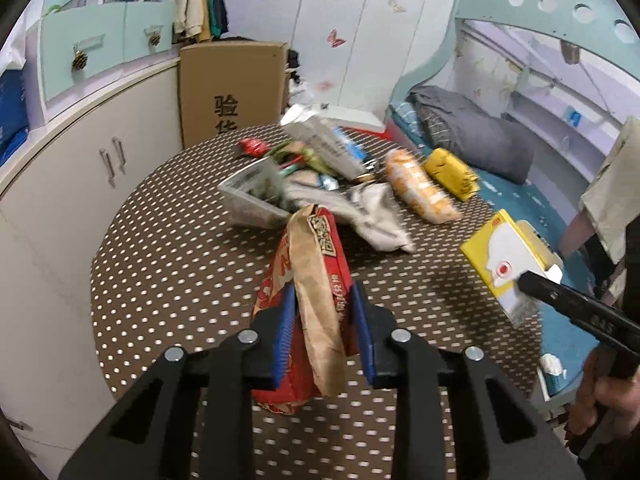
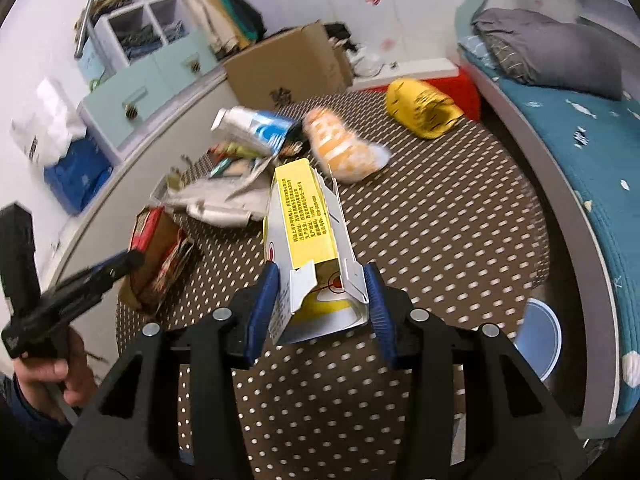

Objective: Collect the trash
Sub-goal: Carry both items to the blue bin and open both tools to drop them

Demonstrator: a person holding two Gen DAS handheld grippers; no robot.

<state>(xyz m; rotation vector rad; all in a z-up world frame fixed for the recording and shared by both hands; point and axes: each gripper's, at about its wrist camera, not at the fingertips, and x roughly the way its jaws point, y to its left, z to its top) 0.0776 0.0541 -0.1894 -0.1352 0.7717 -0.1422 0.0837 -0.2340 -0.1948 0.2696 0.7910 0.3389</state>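
My left gripper is shut on a red and brown paper snack bag, which hangs upright between the blue pads above the brown dotted table. In the right wrist view this bag shows at the left with the left gripper on it. My right gripper is shut on an opened yellow and white carton, flaps toward the camera. The left wrist view shows that carton at the right edge, held by the right gripper.
A trash pile lies mid-table: silver-blue packet, orange-white snack bag, yellow packet, crumpled grey wrappers. A cardboard box stands behind, cabinets at the left, a bed at the right, a blue round lid below the table edge.
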